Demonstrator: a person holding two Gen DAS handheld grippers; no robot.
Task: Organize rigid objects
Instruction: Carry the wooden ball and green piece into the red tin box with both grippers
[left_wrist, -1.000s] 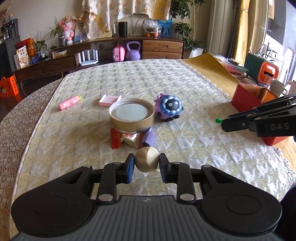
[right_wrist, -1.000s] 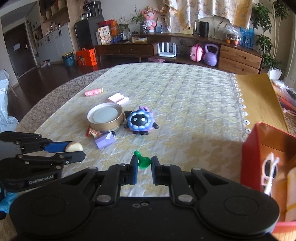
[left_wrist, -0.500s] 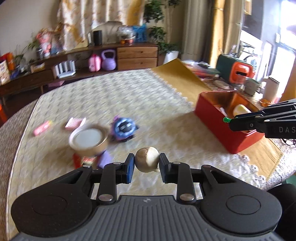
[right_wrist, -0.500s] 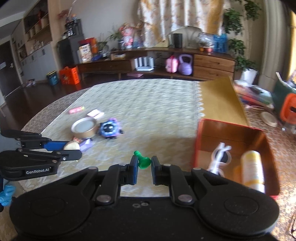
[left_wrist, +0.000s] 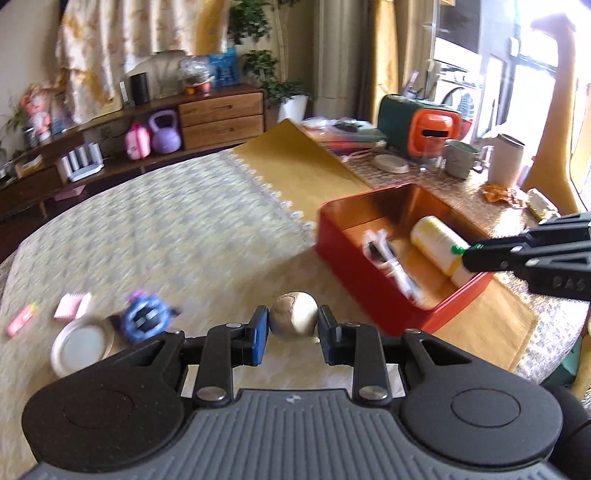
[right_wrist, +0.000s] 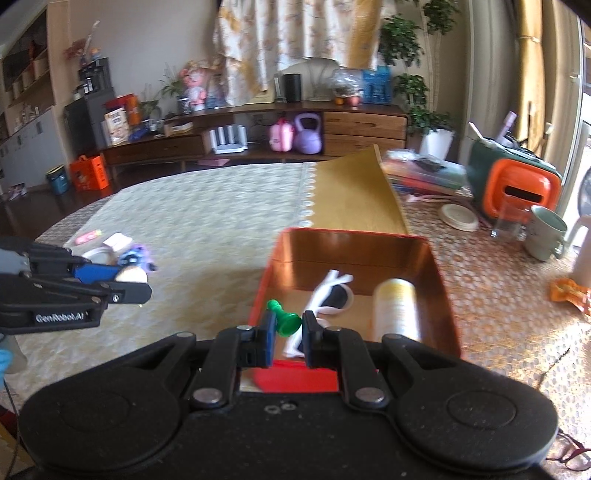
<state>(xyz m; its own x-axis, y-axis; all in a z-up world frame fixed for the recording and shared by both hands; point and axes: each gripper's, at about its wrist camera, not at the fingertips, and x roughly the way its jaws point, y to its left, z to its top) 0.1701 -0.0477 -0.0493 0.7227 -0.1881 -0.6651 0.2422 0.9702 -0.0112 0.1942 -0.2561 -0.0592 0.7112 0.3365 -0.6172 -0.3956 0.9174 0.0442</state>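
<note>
Both my grippers have swung over to the red rectangular tin box (right_wrist: 441, 280): left gripper (left_wrist: 293, 329) clamps a round beige ball (left_wrist: 293, 318), right gripper (right_wrist: 287, 332) pinches a small green plastic pawn (right_wrist: 283, 318).

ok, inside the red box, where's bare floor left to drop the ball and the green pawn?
Red box: bare floor along the far wall, behind the sunglasses and the yellow bottle, plus the far left corner. The middle and right side are crowded by those two. The green pawn in the right gripper hangs over the near left edge; the ball in the left gripper is short of the box.
</note>
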